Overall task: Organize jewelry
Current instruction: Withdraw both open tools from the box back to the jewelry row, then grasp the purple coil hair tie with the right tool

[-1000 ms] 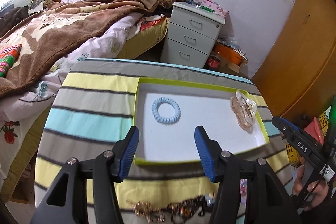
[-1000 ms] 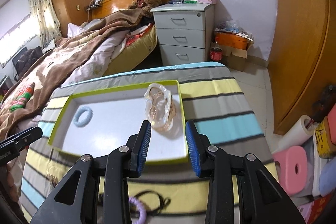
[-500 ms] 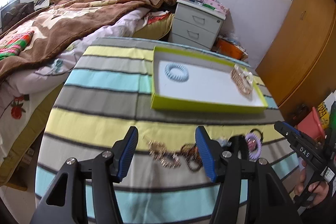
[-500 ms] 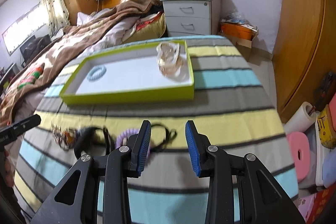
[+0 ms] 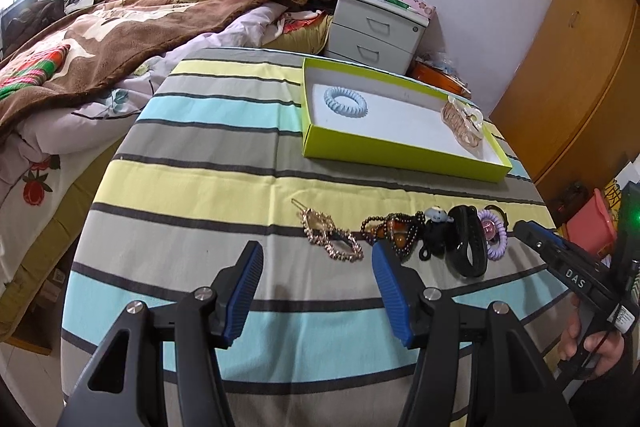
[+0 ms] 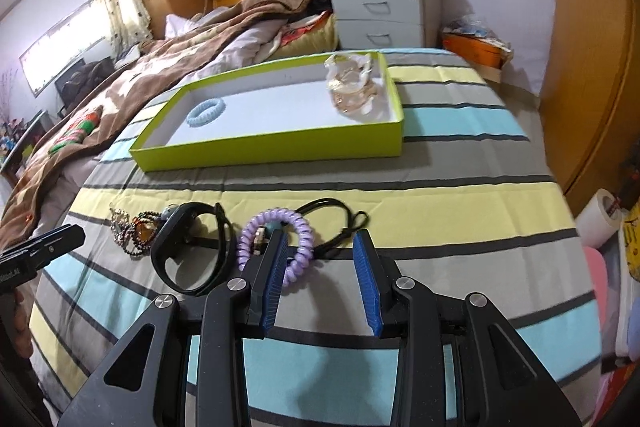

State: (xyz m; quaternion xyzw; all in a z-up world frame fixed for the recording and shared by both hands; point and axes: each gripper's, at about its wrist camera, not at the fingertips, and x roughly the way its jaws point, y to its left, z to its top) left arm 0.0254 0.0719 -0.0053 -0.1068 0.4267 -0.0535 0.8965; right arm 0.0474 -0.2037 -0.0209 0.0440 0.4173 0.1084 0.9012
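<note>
A lime-green box (image 5: 400, 151) stands on the striped table and holds a pale blue spiral hair tie (image 5: 346, 101) and a clear claw clip (image 5: 464, 123). Nearer to me lies a row of items: a gold rhinestone clip (image 5: 332, 239), a beaded bracelet (image 5: 394, 229), a black wristband (image 5: 468, 245) and a purple spiral tie (image 5: 496, 237). My left gripper (image 5: 315, 247) hovers open just short of the gold clip. My right gripper (image 6: 321, 235) is open, its left finger in front of the purple spiral tie (image 6: 280, 215). A black cord tie (image 6: 325, 201) lies just beyond its tips.
The striped cloth (image 5: 208, 179) covers the table. A bed with a brown blanket (image 5: 120, 27) runs along the left. A grey nightstand (image 5: 376, 31) stands behind the box, and a wooden wardrobe (image 6: 592, 47) is at the right. A paper roll (image 6: 600, 223) sits beside the table.
Both grippers have pulled back from over the green box and come down towards the near row of loose items. Their jaw gaps look the same as before.
</note>
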